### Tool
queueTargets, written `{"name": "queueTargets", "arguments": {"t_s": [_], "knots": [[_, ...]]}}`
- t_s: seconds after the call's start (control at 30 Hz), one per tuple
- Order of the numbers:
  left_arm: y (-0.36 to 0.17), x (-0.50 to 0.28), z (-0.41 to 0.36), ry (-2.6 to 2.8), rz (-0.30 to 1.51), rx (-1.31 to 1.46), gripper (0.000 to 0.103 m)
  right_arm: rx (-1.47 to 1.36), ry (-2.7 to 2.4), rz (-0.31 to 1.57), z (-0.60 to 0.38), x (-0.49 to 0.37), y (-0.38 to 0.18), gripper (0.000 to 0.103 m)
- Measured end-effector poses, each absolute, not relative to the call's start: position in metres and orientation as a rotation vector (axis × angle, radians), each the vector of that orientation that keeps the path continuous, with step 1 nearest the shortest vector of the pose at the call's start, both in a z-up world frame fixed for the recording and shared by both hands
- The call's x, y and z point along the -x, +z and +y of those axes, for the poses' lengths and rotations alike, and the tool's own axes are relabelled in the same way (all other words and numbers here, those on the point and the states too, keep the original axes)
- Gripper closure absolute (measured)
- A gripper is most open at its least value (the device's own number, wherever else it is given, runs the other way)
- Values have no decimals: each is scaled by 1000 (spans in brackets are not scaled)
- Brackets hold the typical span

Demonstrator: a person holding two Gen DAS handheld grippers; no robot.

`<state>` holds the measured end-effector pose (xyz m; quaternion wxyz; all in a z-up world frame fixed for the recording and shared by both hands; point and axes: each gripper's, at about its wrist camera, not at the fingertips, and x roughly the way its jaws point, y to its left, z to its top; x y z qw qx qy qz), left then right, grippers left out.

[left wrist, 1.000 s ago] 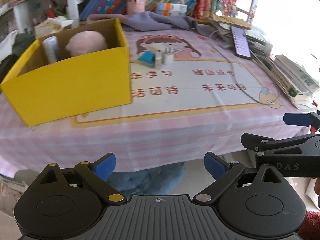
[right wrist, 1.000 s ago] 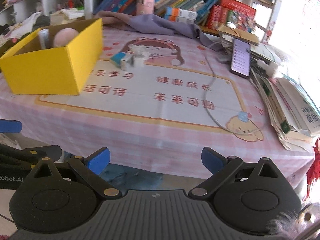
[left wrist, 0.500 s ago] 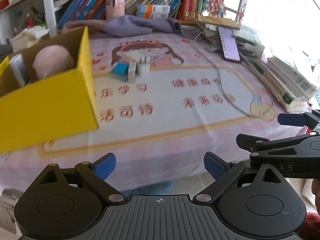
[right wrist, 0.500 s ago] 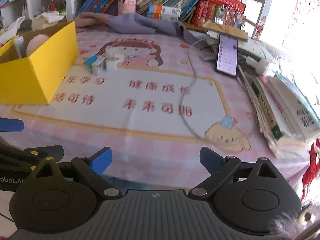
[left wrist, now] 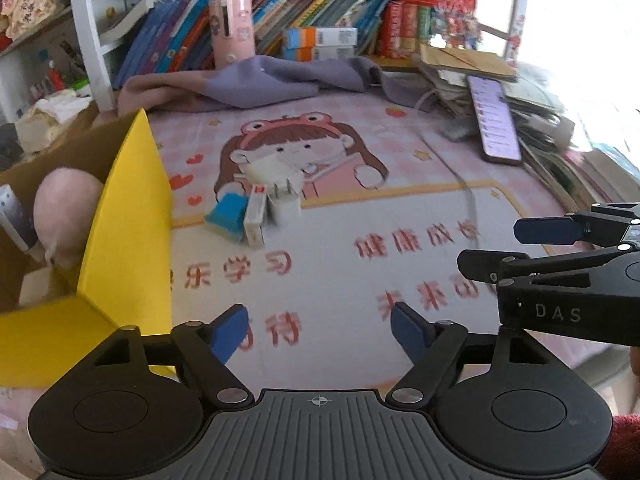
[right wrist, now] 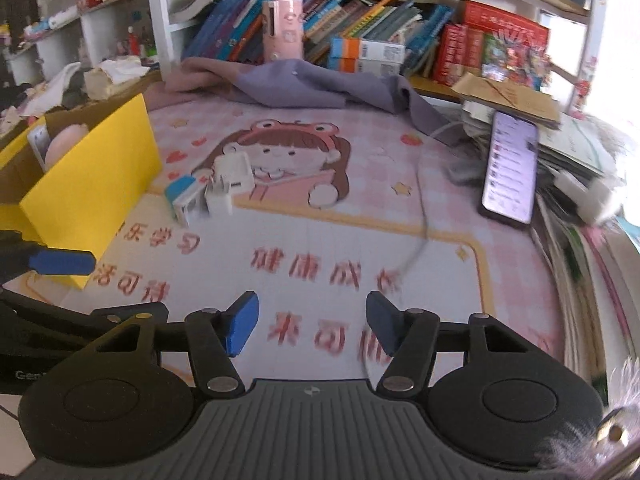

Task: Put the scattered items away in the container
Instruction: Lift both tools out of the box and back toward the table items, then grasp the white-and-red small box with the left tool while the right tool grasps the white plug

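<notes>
On the right claw (left wrist: 516, 246) reads "DAS"; both it and the left claw (left wrist: 319, 330) are closing, empty.

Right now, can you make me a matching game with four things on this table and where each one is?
Things:
1. pink plush ball
2. phone
3. purple cloth
4. blue box

Places:
A. on the mat, beside the white charger
B. leaning on the pile of papers, screen lit
C. inside the yellow box
D. bunched at the far edge, before the books

Pairs: 1-C, 2-B, 3-D, 4-A
</notes>
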<state>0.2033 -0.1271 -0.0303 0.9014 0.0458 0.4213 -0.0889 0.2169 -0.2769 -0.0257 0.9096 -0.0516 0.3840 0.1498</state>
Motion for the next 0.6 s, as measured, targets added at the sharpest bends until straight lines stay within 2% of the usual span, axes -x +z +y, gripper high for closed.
{"name": "queueTargets", "arguments": {"t_s": [0.23, 0.6], "knots": [[-29, -220, -139, -119, 911, -106, 48, 110, 465, 803, -276, -257, -25, 50], [-25, -255, -145, 28, 874, -235, 46, 64, 607, 812, -259, -322, -32, 49]]}}
